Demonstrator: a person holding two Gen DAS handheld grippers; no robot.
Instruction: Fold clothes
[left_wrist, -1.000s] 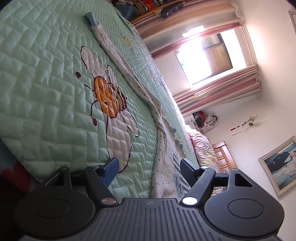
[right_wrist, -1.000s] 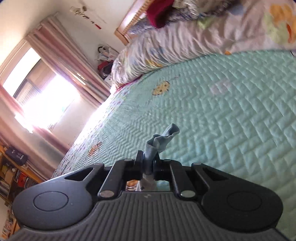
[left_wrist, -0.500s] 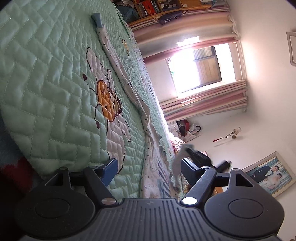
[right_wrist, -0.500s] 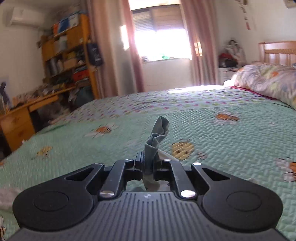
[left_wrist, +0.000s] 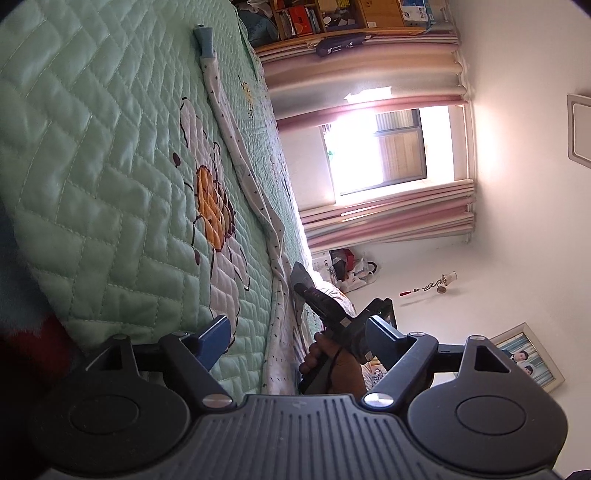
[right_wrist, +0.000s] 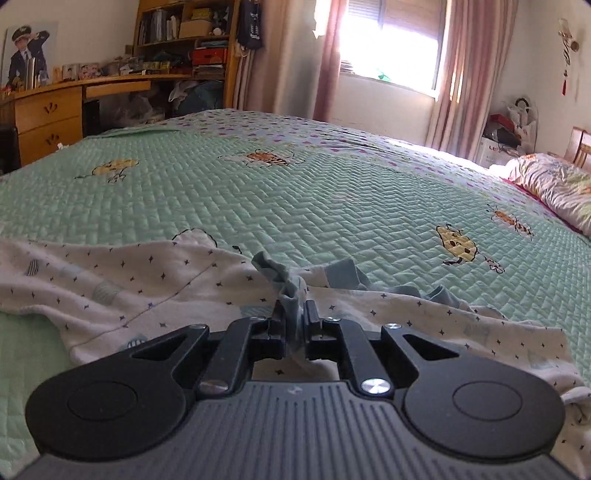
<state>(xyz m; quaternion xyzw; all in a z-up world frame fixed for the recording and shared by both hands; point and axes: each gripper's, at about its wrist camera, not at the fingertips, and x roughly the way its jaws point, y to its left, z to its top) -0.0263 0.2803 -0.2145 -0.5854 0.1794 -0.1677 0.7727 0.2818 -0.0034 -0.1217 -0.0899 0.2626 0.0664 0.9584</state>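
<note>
A white star-print garment (right_wrist: 129, 280) lies spread on the green quilted bed (right_wrist: 332, 192). My right gripper (right_wrist: 293, 325) is shut on its grey-blue sleeve cuff (right_wrist: 288, 284), held low over the garment's body. In the left wrist view one long sleeve (left_wrist: 236, 147) stretches away across the quilt and ends in a blue cuff (left_wrist: 205, 40). My left gripper (left_wrist: 301, 332) sits near the bed's edge, its jaws opening, and the pads press on nothing. Past its fingers I see the garment's edge (left_wrist: 277, 332) and the right gripper (left_wrist: 321, 299) in a hand (left_wrist: 332, 365).
A wooden desk (right_wrist: 48, 107) and bookshelves (right_wrist: 177, 33) stand beyond the bed's far left. A bright window (right_wrist: 391, 40) with pink curtains is at the back. A flowered duvet (right_wrist: 554, 184) lies at the right, by the headboard. The quilt (left_wrist: 92, 147) spreads wide beside the sleeve.
The right gripper swept across the bed with the cuff and rolled level, coming down over the garment's body. It and its hand entered the left wrist view. The left jaws widened slightly.
</note>
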